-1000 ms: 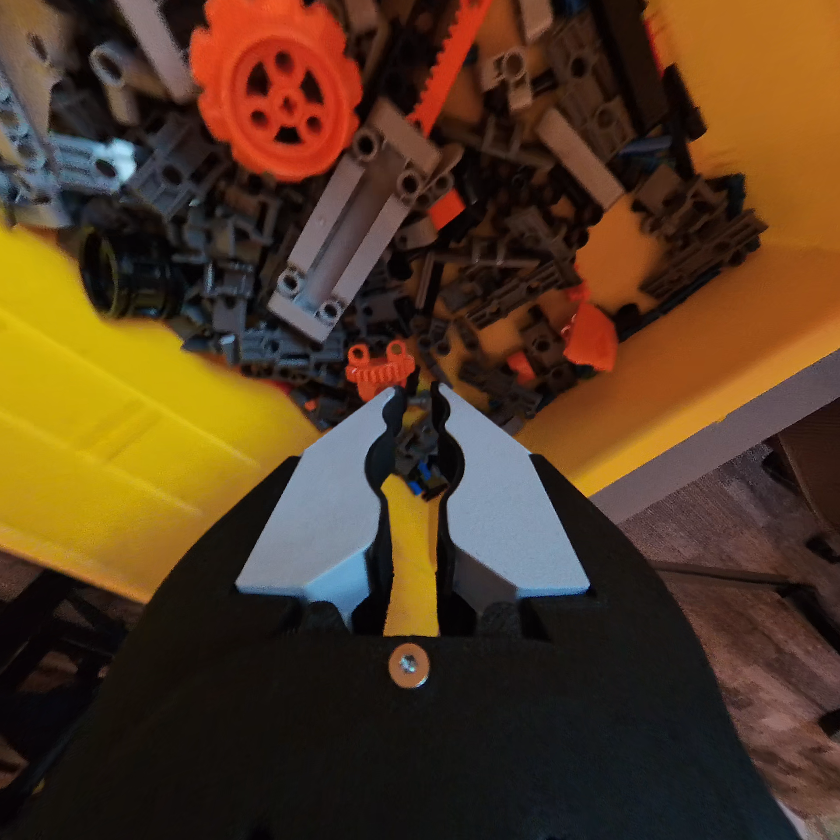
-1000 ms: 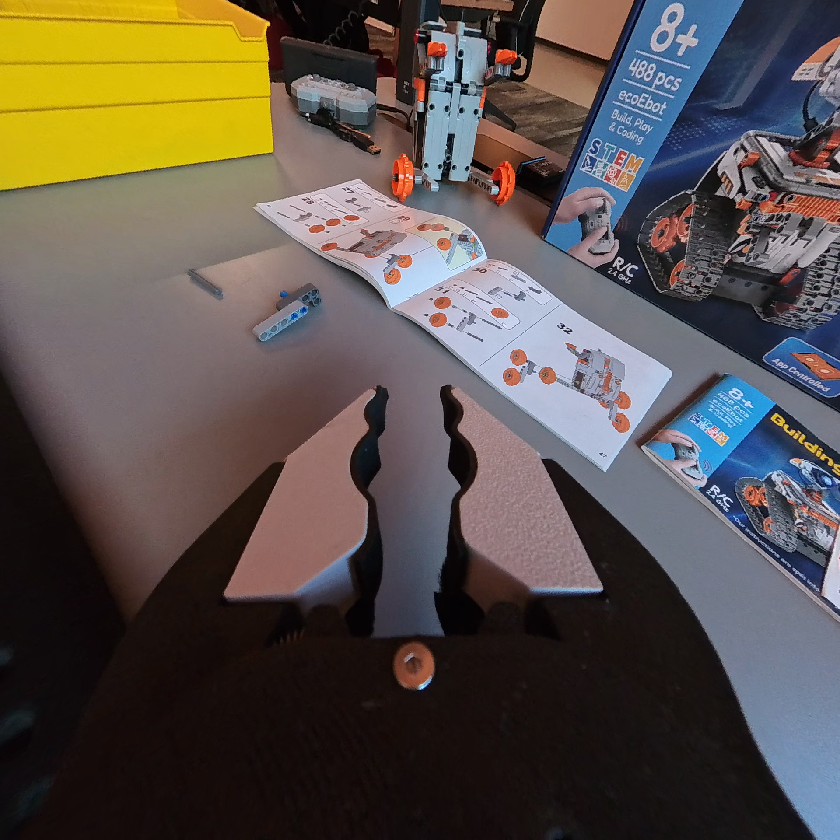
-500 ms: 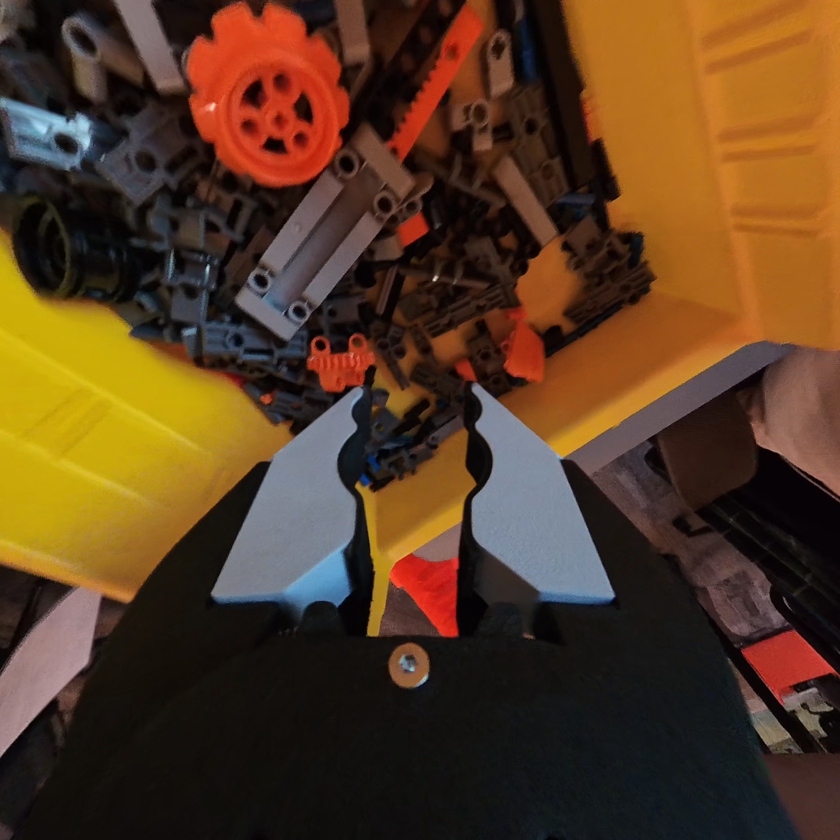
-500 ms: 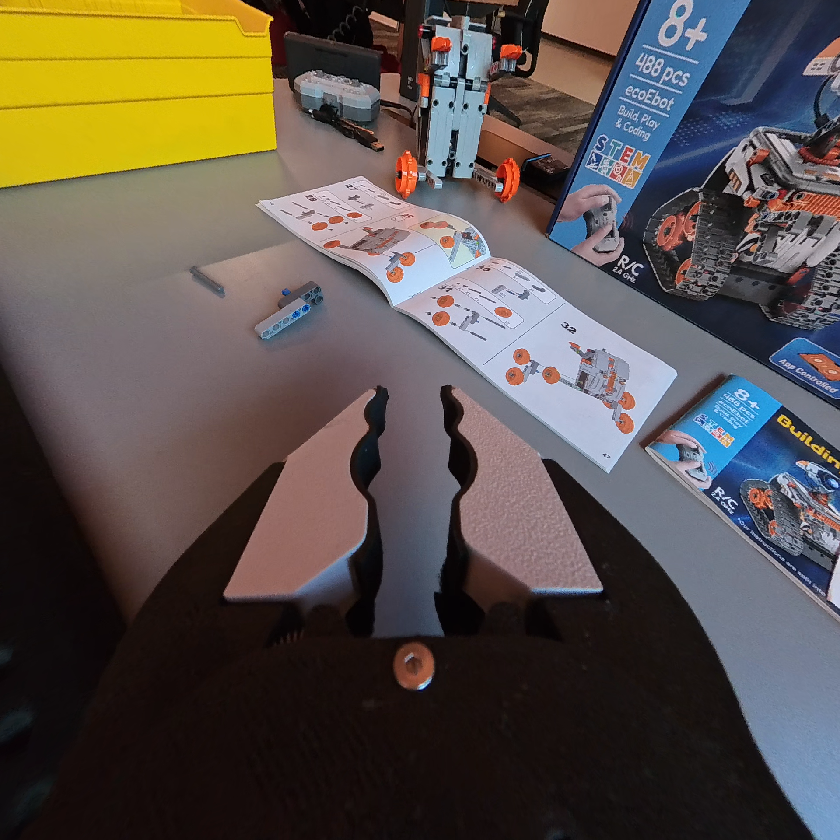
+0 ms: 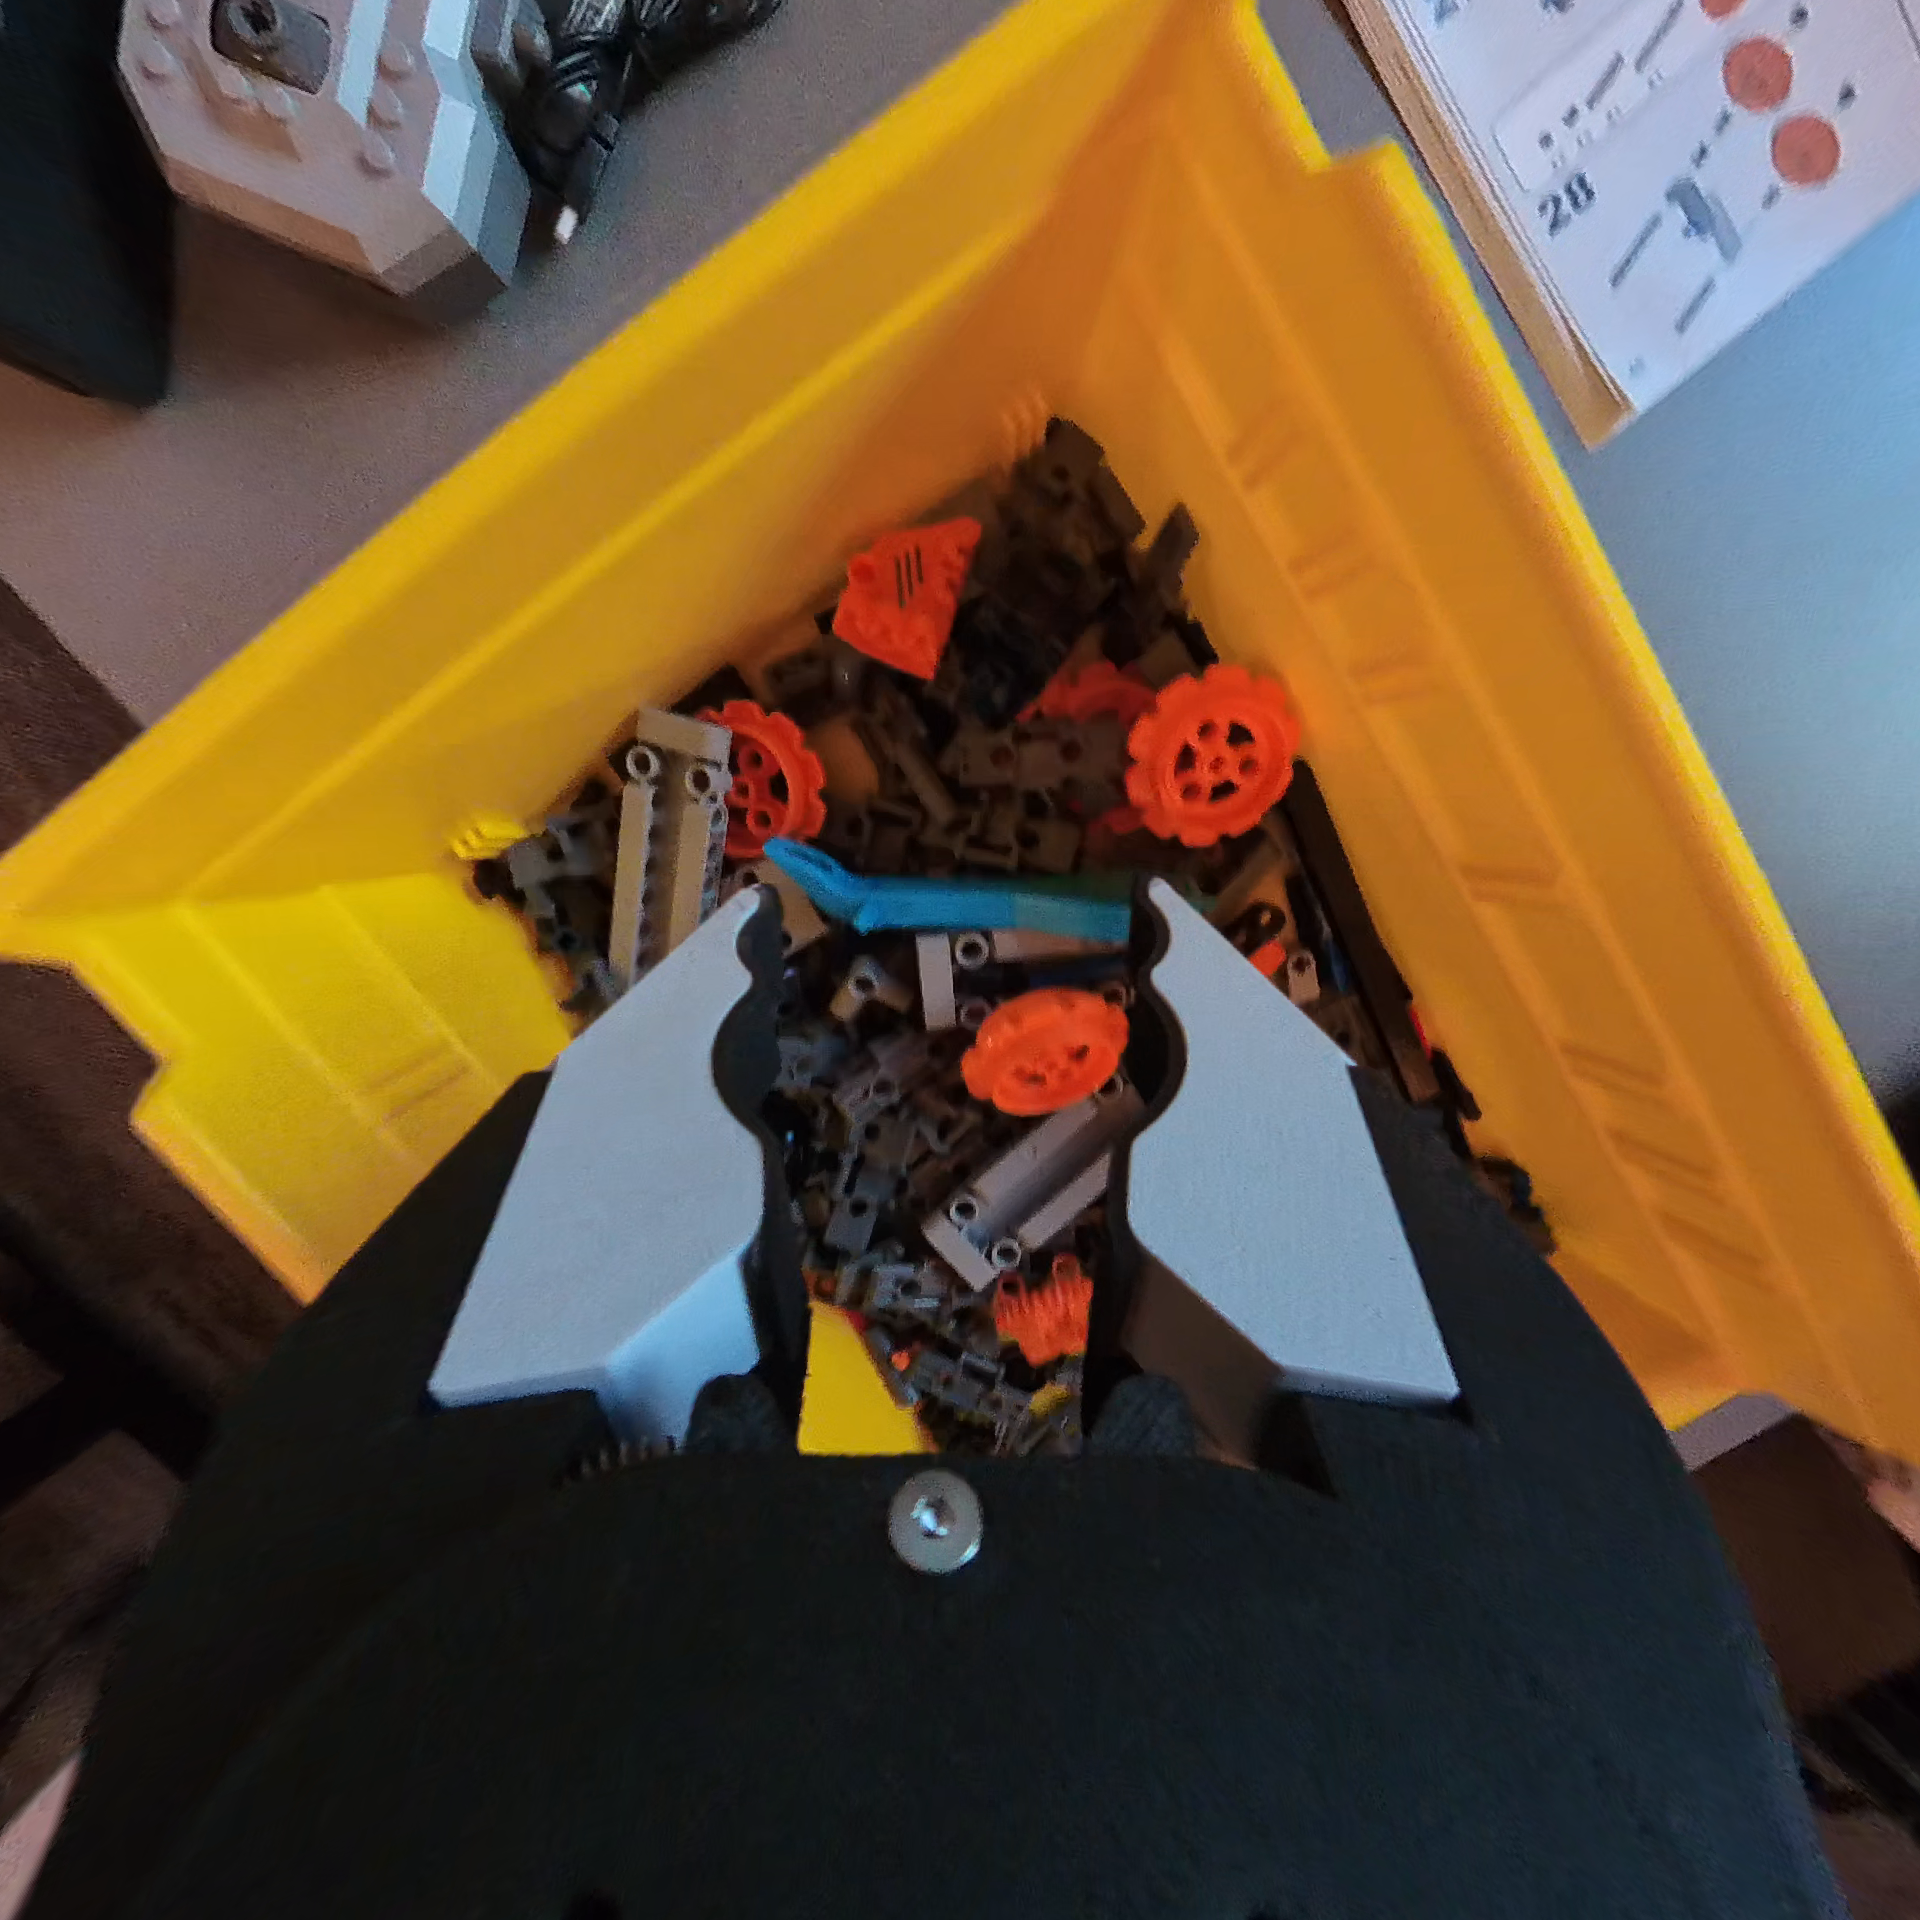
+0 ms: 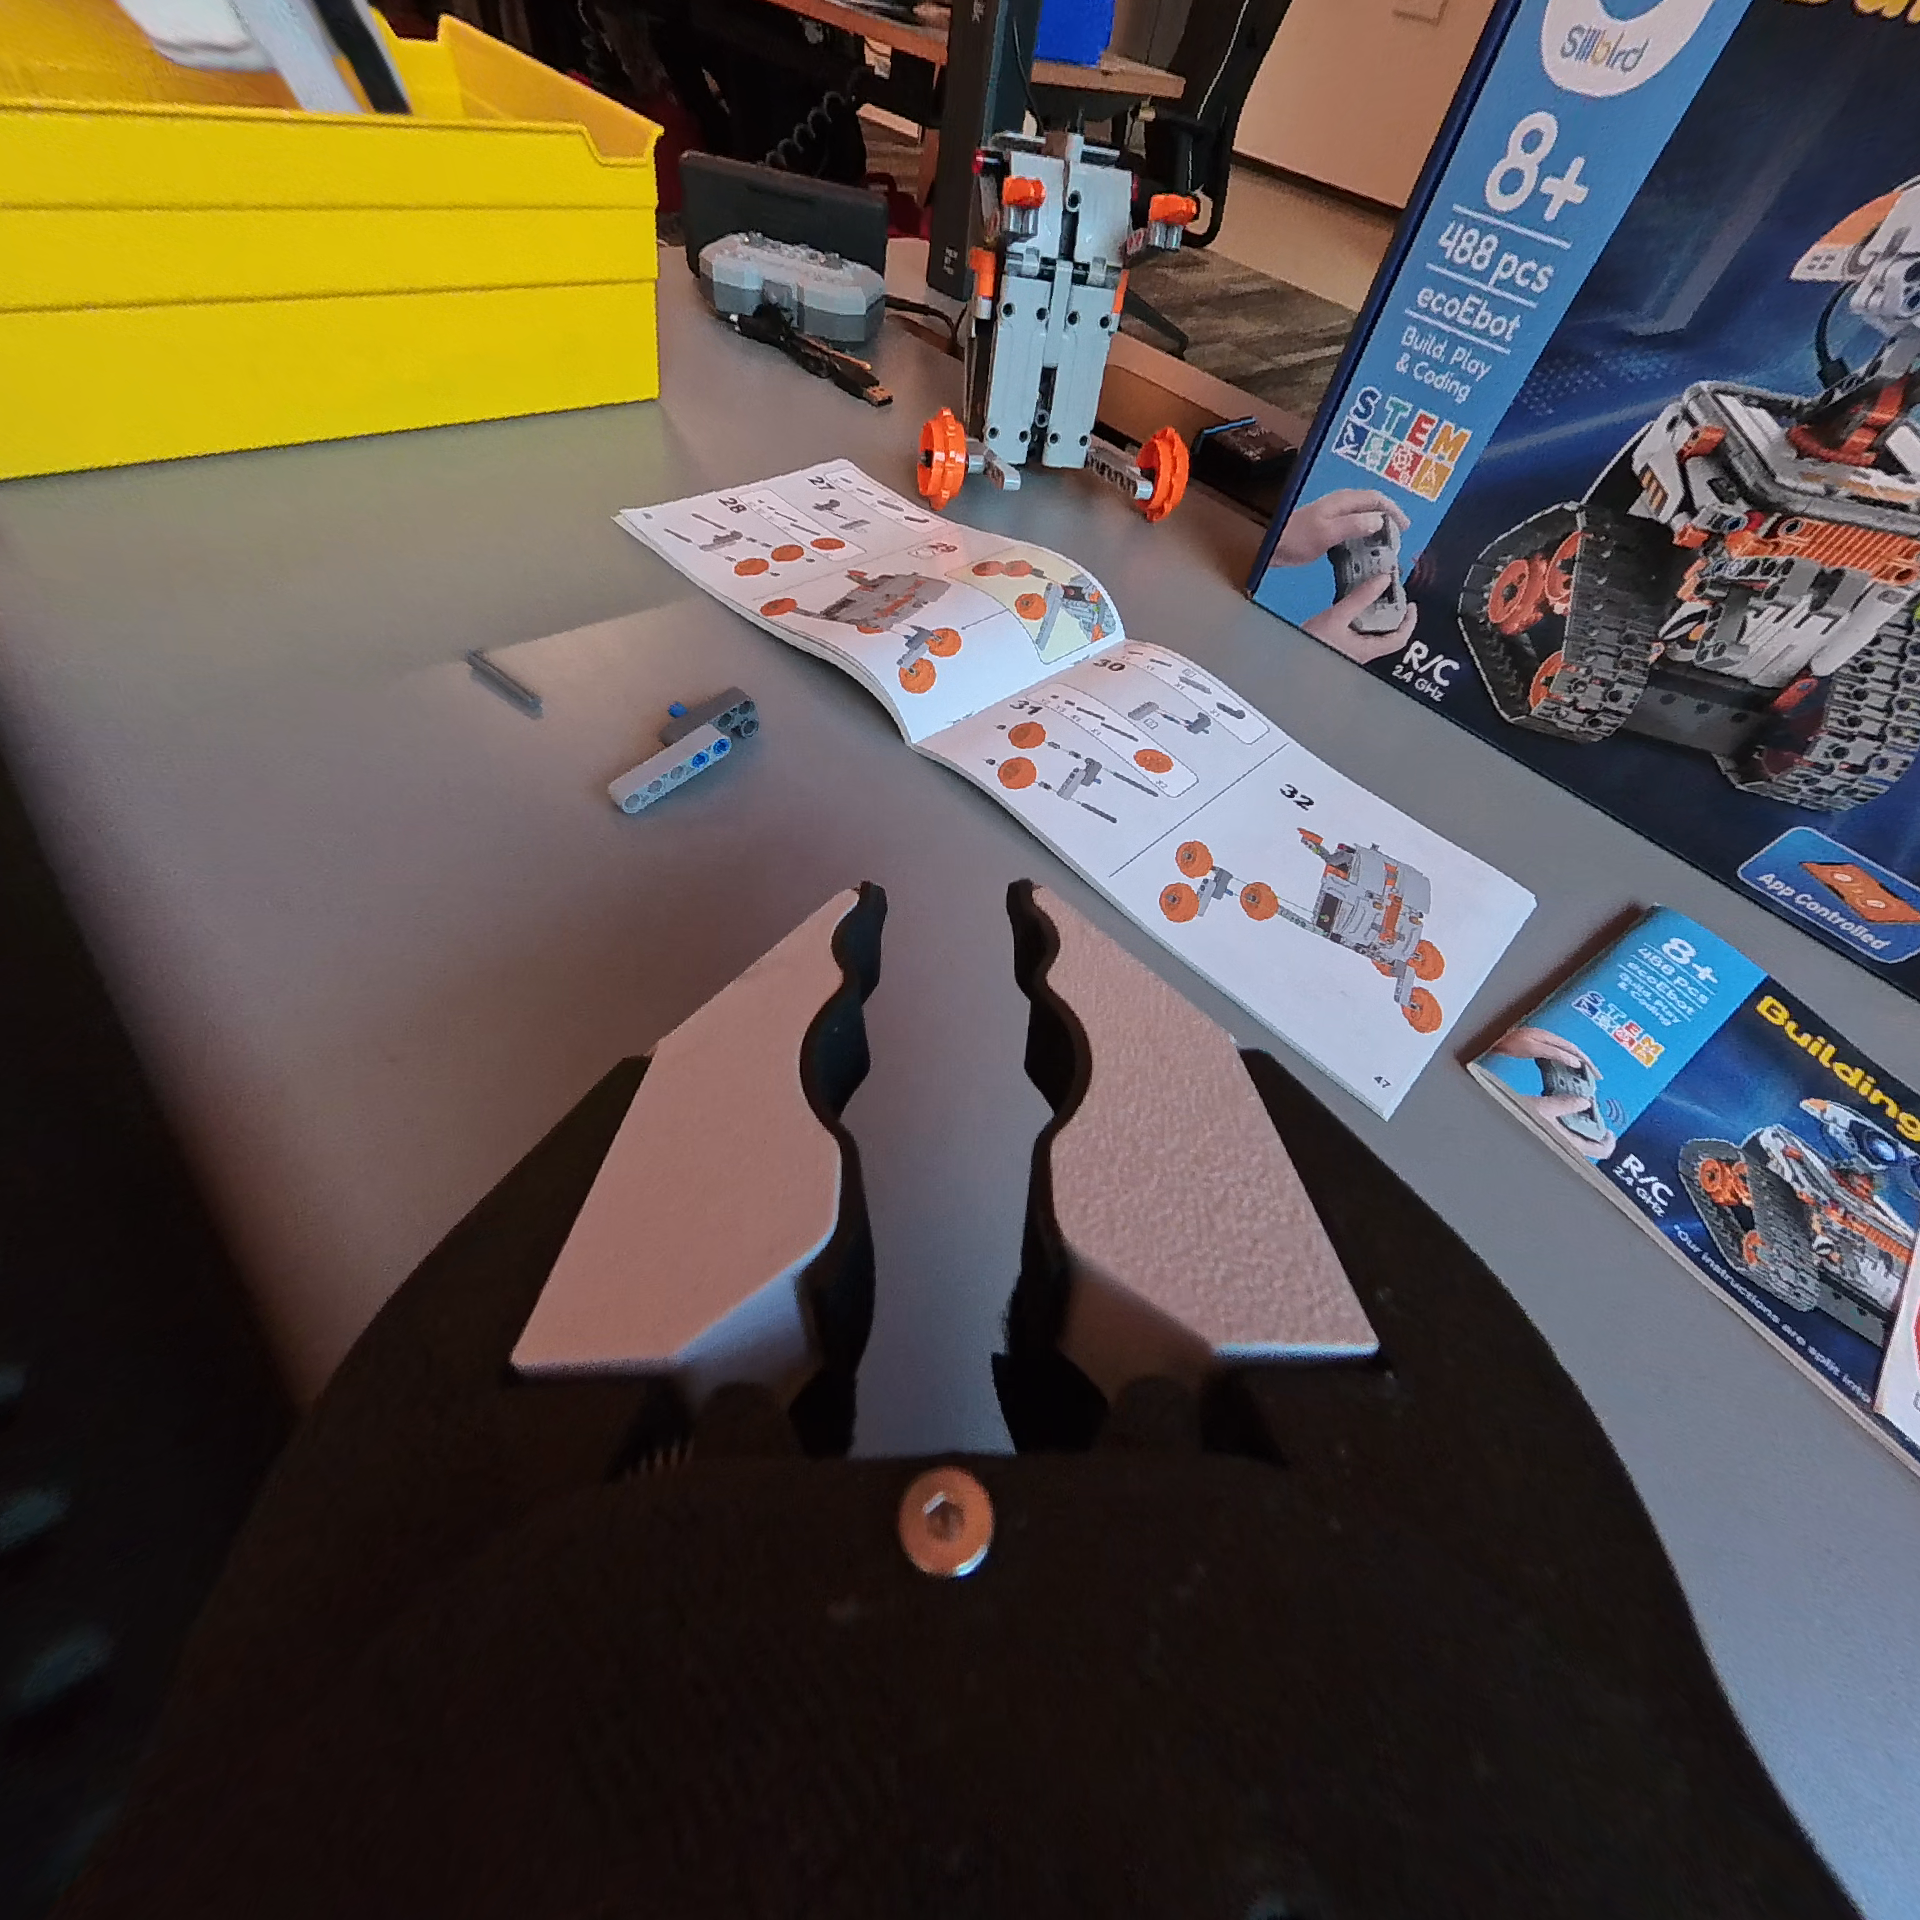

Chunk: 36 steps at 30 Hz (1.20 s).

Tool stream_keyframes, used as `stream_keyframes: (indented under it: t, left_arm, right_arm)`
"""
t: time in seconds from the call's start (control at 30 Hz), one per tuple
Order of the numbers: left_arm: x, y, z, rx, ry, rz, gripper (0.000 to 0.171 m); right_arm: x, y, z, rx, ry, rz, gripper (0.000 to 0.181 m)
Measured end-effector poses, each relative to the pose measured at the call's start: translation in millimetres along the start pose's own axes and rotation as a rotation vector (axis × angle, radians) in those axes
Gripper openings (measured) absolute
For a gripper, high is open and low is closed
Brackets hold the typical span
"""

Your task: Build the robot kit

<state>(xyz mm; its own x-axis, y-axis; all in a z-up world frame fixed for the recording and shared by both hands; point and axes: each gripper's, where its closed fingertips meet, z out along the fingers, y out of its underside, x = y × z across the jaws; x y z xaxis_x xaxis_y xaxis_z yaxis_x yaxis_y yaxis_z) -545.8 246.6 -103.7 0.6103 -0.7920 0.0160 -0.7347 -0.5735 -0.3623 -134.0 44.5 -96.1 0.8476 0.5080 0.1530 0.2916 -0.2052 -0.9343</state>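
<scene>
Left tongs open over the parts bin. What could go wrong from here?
1. The left tongs hang open above a dense, tangled pile in the yellow bin; closing may catch several pieces at once.
2. The blue tool lies across the pile beside an orange wheel; either could get snagged unintentionally.

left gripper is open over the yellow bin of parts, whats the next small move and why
Probably lower the left gripper straight down toward the small orange gear. Its fingers are spread wide and empty above the yellow bin, with that gear lying on top of the grey pieces between them. The blue tool lies across near the fingertips, so a slow descent seems wise.
</scene>
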Motion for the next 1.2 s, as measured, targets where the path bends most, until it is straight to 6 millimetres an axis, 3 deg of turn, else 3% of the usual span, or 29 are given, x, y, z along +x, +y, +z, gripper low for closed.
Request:
stream_keyframes:
  t: [0.1,0.4,0.57,0.7,0.87,0.97,1.2]
  left_arm:
    - [-6,-10,15,-0.019,0.003,-0.028,0.065]
    - [-13,-7,38,-0.07,-0.08,-0.018,0.066]
    - [-7,-14,38,0.028,-0.086,0.008,0.06]
    - [7,-19,24,0.129,-0.064,0.04,0.056]
    - [19,-3,17,0.112,-0.023,0.067,0.058]
    - [18,2,19,0.073,-0.017,0.055,0.062]
    - [10,-16,25,0.062,-0.023,0.046,0.057]
  right_arm:
    - [0,-1,-1,0.006,0.01,-0.01,0.024]
    - [6,-2,-2,0.015,0.045,-0.01,0.024]
    - [11,-5,-6,0.038,0.068,0.0,0.024]
    - [10,-6,-8,0.044,0.07,-0.001,0.024]
    - [10,-10,-11,0.065,0.075,-0.005,0.024]
    - [10,-10,-12,0.067,0.073,-0.002,0.024]
    - [11,-7,-11,0.057,0.08,-0.001,0.024]
